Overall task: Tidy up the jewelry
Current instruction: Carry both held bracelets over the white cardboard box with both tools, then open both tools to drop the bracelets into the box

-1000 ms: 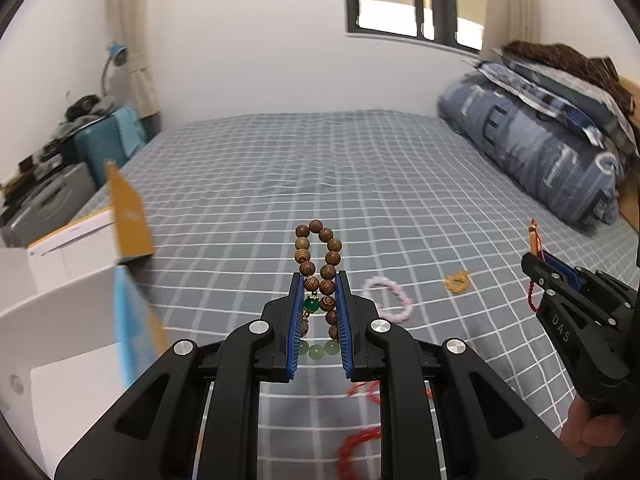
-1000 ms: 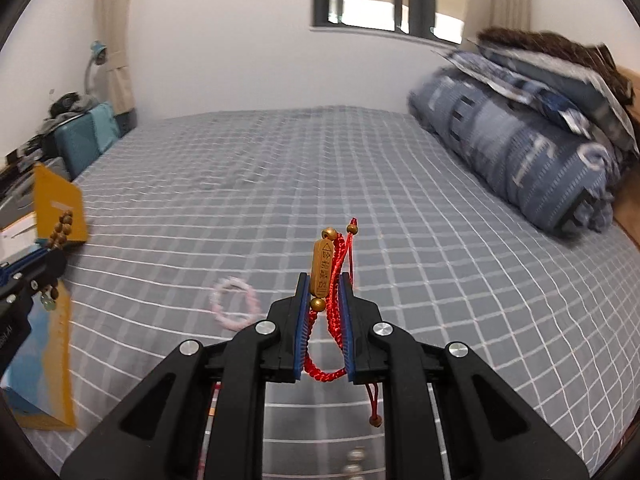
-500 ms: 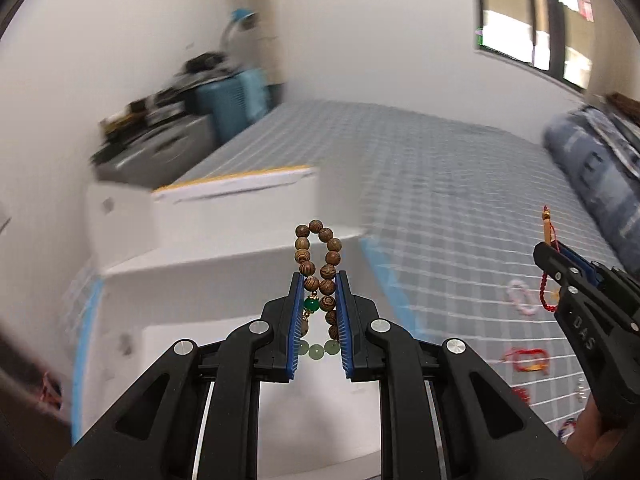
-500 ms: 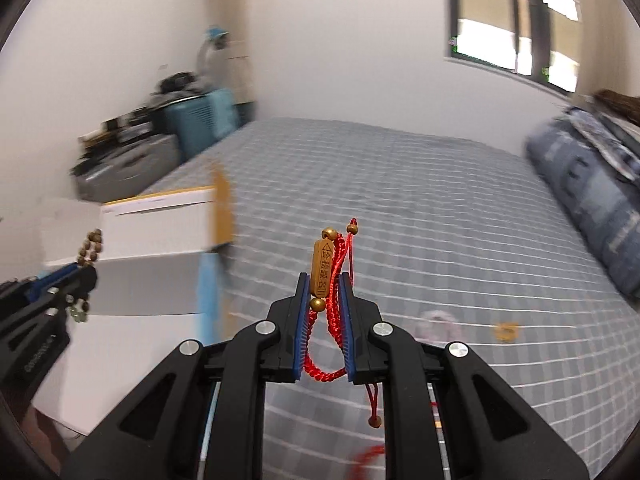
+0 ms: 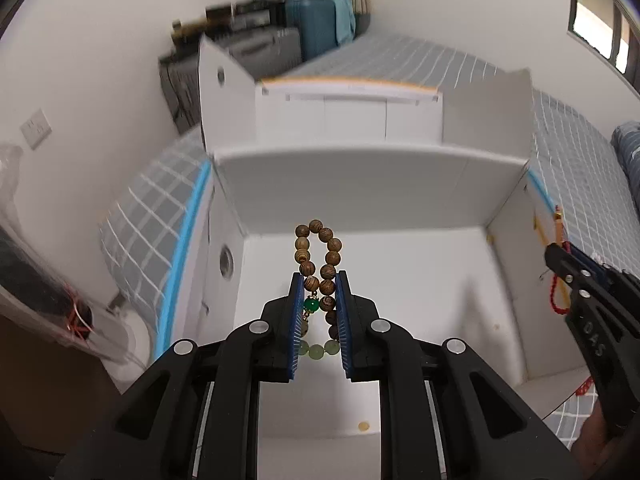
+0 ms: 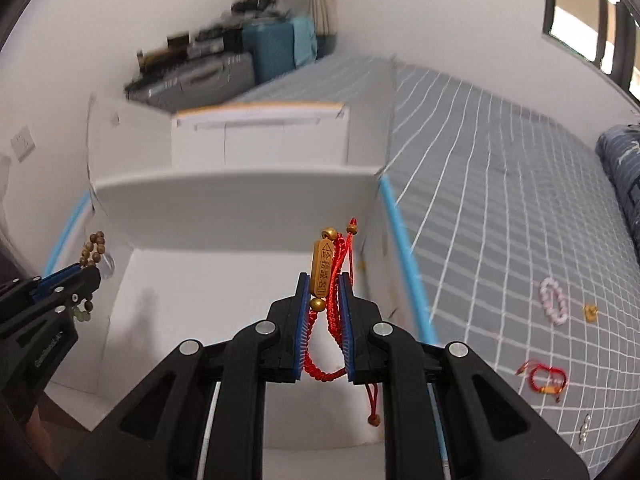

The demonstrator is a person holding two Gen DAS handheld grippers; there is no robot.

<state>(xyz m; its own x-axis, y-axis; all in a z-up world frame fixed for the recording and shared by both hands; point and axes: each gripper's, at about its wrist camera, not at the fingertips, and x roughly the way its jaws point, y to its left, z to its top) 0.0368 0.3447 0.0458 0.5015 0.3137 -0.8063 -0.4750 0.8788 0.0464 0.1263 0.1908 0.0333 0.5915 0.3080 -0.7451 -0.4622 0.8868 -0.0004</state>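
While both tools hung above the open white cardboard box (image 5: pixel 400 208), I read my left gripper (image 5: pixel 319 280) as clamped on the brown wooden bead bracelet (image 5: pixel 318 256), its blue pads pressed against the strand from both sides. The bracelet's loop stood up past the fingertips, with one dark green bead and a few pale green beads lower down between the fingers. My right gripper (image 6: pixel 323 280) was likewise closed, pinching the red braided cord bracelet with the oblong gold charm (image 6: pixel 328 276); the charm rose above the tips and a knotted red tail dangled below the jaws. From the right wrist view, that bracelet sat over the box's right side, near its blue-edged wall. The box rested on the grey bedsheet with white grid lines (image 6: pixel 500 208), flaps raised. Out on the sheet to my right lay a pale pink bead bracelet (image 6: pixel 553 306), a small gold trinket (image 6: pixel 590 312) just beside it, and another red cord bracelet (image 6: pixel 546 378) nearer me. Some small pale beads lay closer still, too small to make out clearly.
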